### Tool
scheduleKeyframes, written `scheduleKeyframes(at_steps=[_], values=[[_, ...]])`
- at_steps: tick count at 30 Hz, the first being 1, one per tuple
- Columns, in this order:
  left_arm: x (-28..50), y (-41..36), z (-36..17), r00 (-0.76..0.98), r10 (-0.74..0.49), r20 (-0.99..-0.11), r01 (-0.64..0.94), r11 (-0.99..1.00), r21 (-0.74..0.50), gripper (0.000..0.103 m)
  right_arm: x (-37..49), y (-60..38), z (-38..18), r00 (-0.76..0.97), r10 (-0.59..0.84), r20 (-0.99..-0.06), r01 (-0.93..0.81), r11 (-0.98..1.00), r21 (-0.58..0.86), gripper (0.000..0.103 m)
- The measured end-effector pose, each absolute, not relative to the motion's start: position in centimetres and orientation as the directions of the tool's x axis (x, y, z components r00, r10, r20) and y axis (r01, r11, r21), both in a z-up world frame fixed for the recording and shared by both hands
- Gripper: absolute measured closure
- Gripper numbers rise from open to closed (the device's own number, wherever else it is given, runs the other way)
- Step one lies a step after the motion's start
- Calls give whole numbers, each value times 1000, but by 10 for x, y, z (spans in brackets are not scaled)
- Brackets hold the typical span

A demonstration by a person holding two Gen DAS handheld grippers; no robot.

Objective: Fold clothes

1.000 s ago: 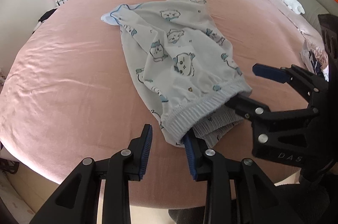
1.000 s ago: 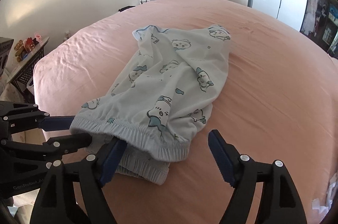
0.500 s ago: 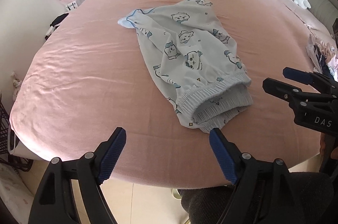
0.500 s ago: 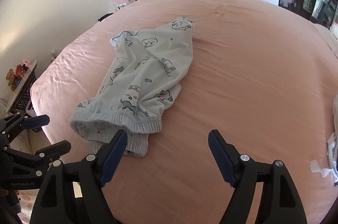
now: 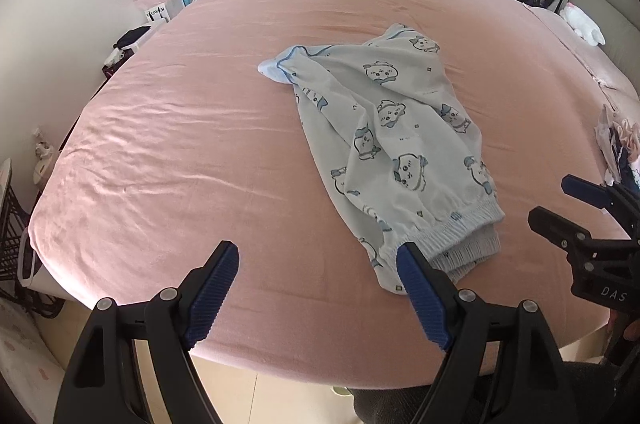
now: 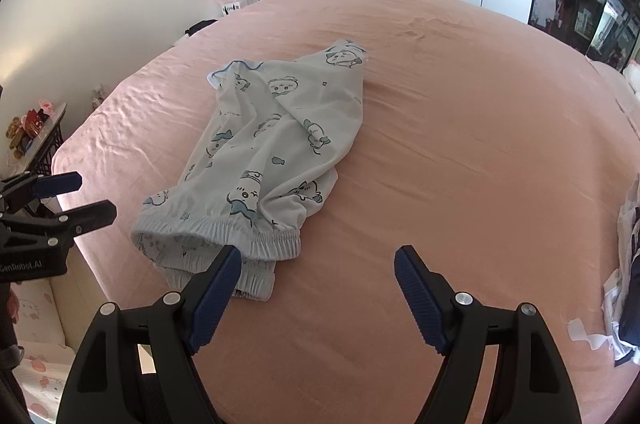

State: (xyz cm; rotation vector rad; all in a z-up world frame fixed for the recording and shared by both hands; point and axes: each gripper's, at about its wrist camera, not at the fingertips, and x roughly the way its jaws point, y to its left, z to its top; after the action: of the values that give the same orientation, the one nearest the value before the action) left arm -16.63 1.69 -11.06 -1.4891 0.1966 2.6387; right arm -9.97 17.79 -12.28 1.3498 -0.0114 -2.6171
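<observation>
Pyjama trousers [image 5: 394, 140] lengthwise on bed [image 5: 192, 144], waistband [image 5: 444, 236] nearest

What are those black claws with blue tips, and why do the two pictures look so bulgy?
No robot here: a person holds a two-finger gripper in each hand. Each carries a wide-angle camera looking along its fingers, which bends the picture. One view shows the left gripper, the other the right gripper. Both are open and hold nothing. On the pink bed lie printed pyjama trousers, roughly laid out, elastic waistband nearest the grippers. A small pile of other clothes sits at the bed's right edge.
</observation>
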Motion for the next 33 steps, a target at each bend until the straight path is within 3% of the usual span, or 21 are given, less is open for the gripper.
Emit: scheduleKeyframes(at_steps=[13,22,28,30,32,33], values=[[-263,37,-149,-446,23,-895,-276,-954,113,22,-139,186,-138,-551,-231,-802,177,-971,158,24],[-288,24,-155,-413,227,-882,-233,-963,-138,22,-177,195,-154,-536,-256,-805,144,-967,212,24],[-296,28,-163,-405,237,-883,-247,-958,-144,24,-199,205,-165,-526,-327,-785,97,-940,326,24],[-298,28,-165,-411,250,-876,-245,-956,-158,31,-206,211,-170,-520,-372,-768,59,-914,402,24],[-298,27,-165,-416,274,-867,-246,-952,-183,51,-211,218,-176,-524,-406,-749,12,-883,470,24],[-298,26,-165,-417,280,-864,-246,-951,-189,56,-213,222,-179,-526,-422,-738,-11,-865,502,24]])
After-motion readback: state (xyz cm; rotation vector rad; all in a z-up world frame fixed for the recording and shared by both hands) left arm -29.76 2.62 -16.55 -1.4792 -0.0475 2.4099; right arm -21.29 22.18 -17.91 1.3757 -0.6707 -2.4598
